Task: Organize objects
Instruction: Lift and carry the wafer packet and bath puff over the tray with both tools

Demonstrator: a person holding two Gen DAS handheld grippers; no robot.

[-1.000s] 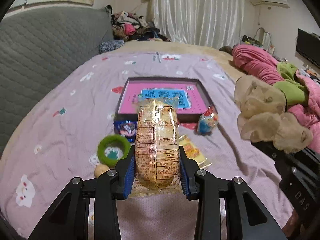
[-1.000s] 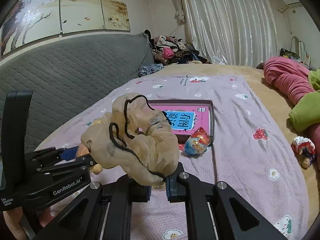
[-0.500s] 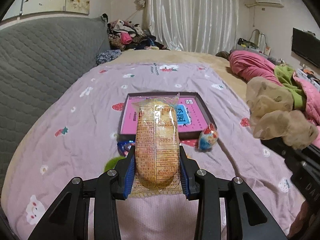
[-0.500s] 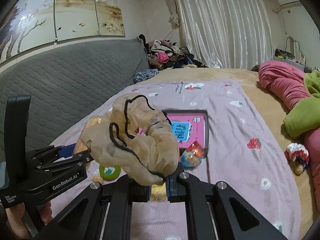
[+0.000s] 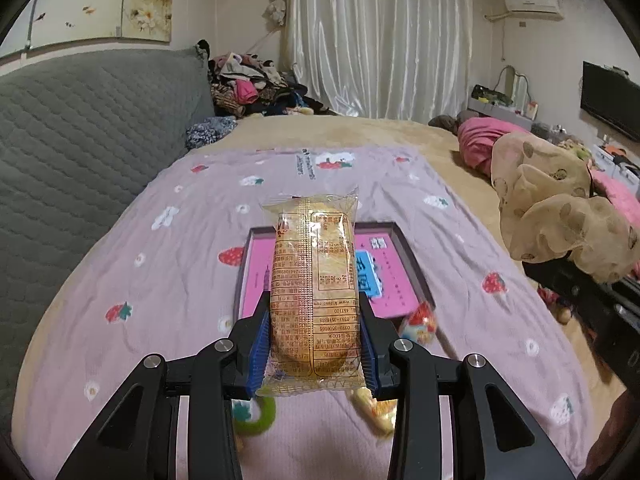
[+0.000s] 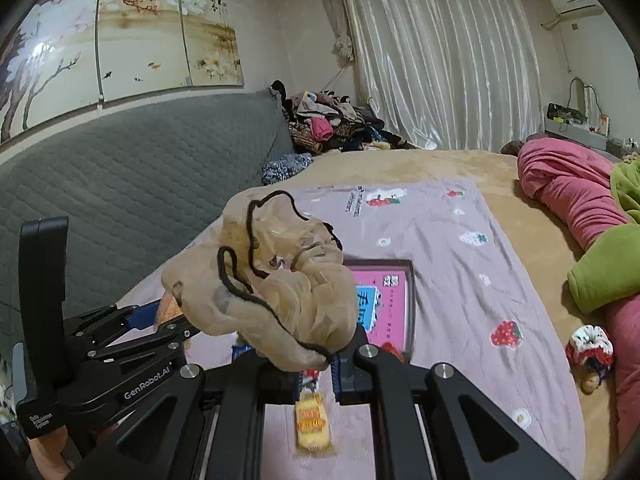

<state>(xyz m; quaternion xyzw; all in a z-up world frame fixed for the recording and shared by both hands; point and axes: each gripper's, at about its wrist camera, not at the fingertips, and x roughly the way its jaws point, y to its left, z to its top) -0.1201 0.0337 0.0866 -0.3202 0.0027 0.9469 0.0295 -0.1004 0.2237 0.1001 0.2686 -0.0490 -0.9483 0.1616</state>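
gripping: left claw point(image 5: 316, 354) clamps a bread pack point(image 5: 314, 292) above the box point(image 5: 412, 268)
right claw point(image 6: 316, 376): pinched on a beige cloth point(image 6: 276, 292)
left view only: green ring point(image 5: 260, 418)
right view only: doll point(image 6: 592, 350), yellow packet point(image 6: 314, 426)

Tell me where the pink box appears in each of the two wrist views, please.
Left wrist view: the pink box lies at centre, partly hidden behind the wrapped snack held upright.
Right wrist view: it lies right of centre, partly behind the beige cloth.
Shared landmark: the white curtain, behind the bed in both.
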